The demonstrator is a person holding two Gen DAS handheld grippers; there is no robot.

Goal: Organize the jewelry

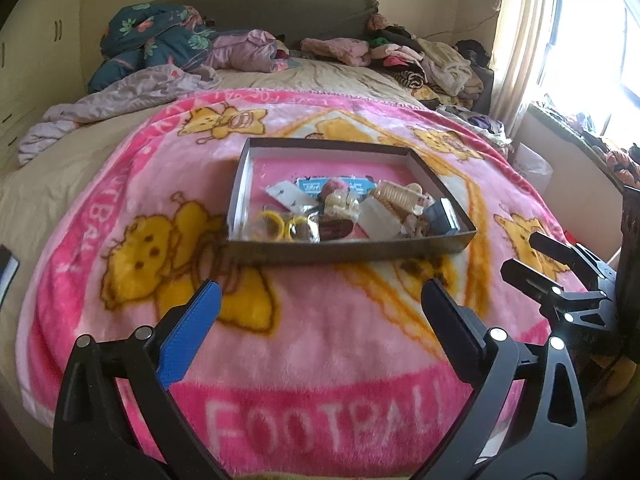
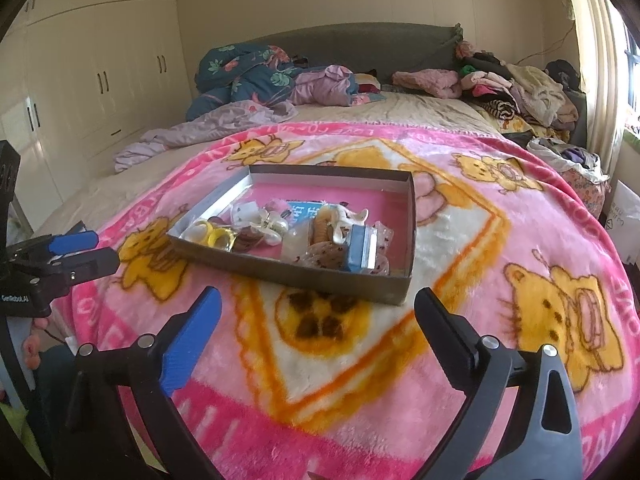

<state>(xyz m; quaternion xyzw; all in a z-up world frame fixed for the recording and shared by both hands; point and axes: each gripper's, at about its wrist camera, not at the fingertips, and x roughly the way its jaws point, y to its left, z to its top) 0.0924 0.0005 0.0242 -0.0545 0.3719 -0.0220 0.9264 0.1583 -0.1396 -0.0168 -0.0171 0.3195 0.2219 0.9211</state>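
A shallow dark cardboard box [image 1: 256, 246] with a pink floor sits on the pink cartoon blanket [image 1: 320, 340] on a bed. It holds a heap of jewelry: yellow bangles [image 1: 276, 224], a cream hair claw [image 1: 340, 204], a comb clip [image 1: 396, 196], a blue card [image 1: 316, 186], and a small blue box [image 1: 442, 218]. My left gripper [image 1: 320, 296] is open and empty, short of the box's near wall. My right gripper [image 2: 318, 304] is open and empty, also short of the box [image 2: 304, 276]. The bangles also show in the right wrist view [image 2: 212, 234], as does the small blue box [image 2: 362, 250].
Each gripper shows in the other's view: the right one [image 1: 536, 260] at the right edge, the left one [image 2: 86, 250] at the left edge. Crumpled bedding [image 1: 160, 44] and piled clothes [image 1: 424, 60] lie at the bed's head. Wardrobes [image 2: 92, 68] stand on the left, a window [image 1: 588, 40] on the right.
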